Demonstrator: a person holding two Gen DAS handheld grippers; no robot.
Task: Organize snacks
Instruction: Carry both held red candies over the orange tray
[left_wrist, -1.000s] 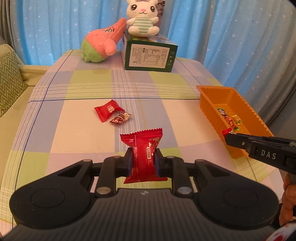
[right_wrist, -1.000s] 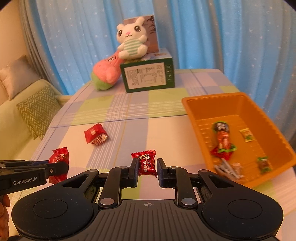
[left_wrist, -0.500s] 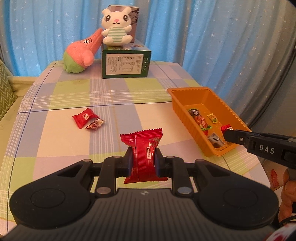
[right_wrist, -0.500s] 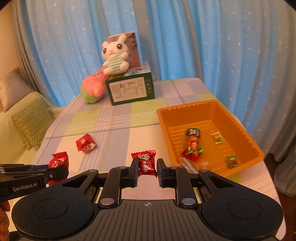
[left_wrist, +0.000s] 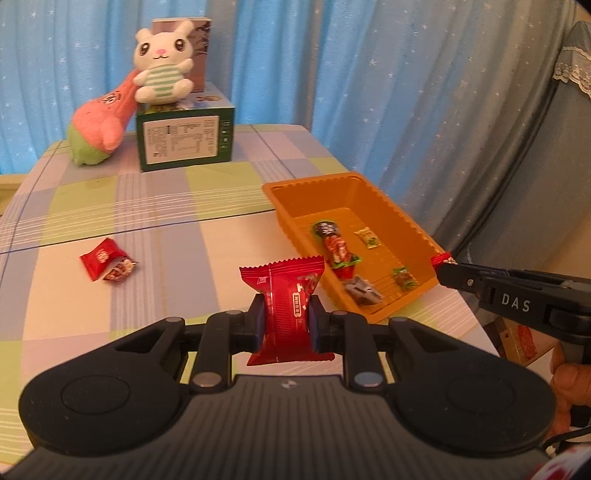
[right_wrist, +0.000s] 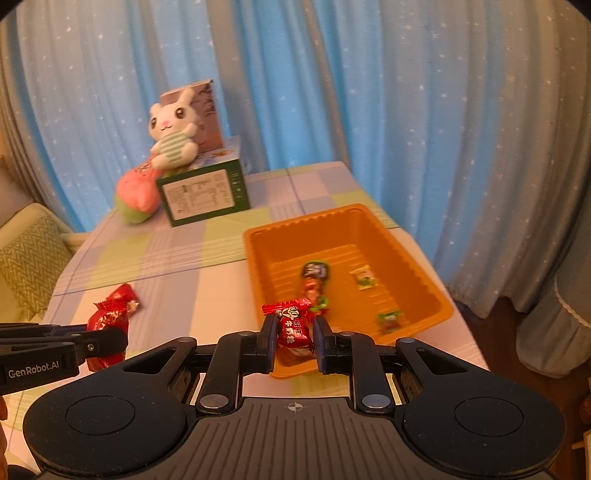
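My left gripper (left_wrist: 285, 320) is shut on a large red snack packet (left_wrist: 286, 291), held above the table just left of the orange tray (left_wrist: 402, 218). My right gripper (right_wrist: 294, 334) is shut on a small red candy (right_wrist: 292, 325), held over the tray's near rim (right_wrist: 258, 295). The tray holds several wrapped snacks (right_wrist: 314, 280). Two red snacks (left_wrist: 105, 258) lie together on the table to the left. The right gripper shows side-on in the left wrist view (left_wrist: 445, 271); the left gripper with its packet shows in the right wrist view (right_wrist: 110, 338).
A green box (left_wrist: 184, 138) with a white bunny plush (left_wrist: 162, 66) on top and a pink plush (left_wrist: 98, 125) beside it stand at the table's far end. Blue curtains hang behind. The table's right edge (left_wrist: 472, 314) runs just past the tray. A sofa cushion (right_wrist: 29, 266) lies left.
Both grippers have moved right toward the tray with their snacks held. The tray now sits closer and more central in both views.
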